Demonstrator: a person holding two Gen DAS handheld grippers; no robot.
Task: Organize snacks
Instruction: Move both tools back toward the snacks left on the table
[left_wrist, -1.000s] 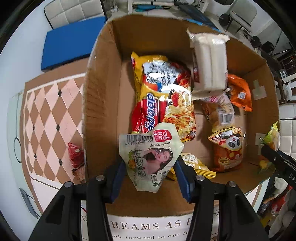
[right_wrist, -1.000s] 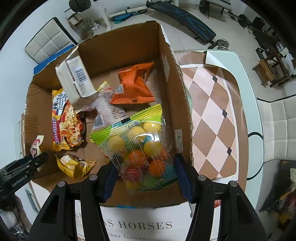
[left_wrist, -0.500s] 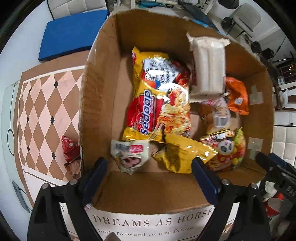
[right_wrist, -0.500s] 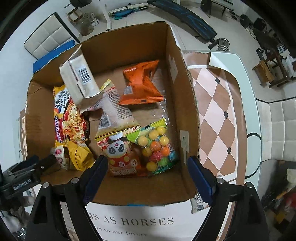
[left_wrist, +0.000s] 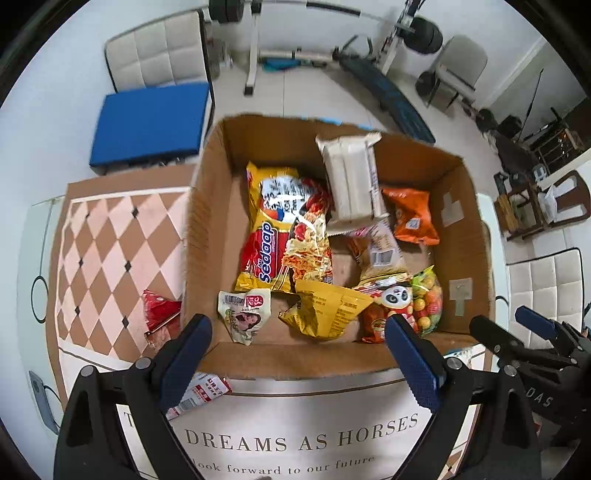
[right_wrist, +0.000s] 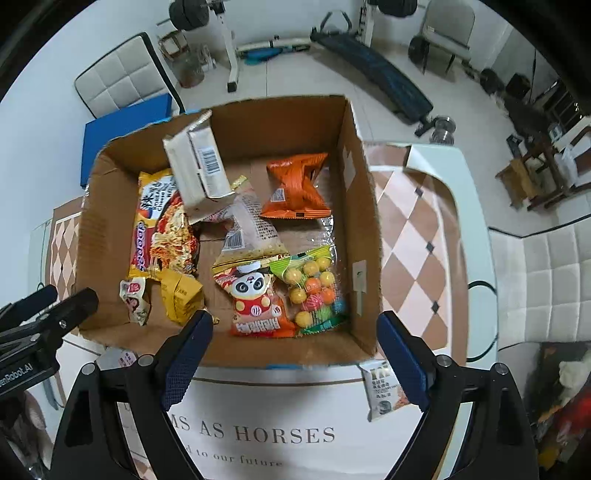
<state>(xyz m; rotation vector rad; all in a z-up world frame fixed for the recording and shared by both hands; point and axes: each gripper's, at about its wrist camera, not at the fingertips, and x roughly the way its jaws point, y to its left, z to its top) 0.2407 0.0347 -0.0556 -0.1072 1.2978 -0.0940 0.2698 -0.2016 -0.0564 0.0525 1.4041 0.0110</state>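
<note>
A cardboard box holds several snack packs: yellow-red noodles, a white pack, an orange pack, a yellow pack, a panda pack, a clear bag of coloured balls and a small white pouch with a woman's picture. My left gripper is open and empty above the box's near wall. My right gripper is open and empty at the near wall too.
A red packet lies on the checkered mat left of the box. A white-red packet lies by my left finger. A small white packet lies near the box's front right corner. Chairs and gym gear stand behind.
Both grippers opened and dropped their packs into the box: the white pouch at the left, the ball bag at the right. Both have since pulled back and up from the box.
</note>
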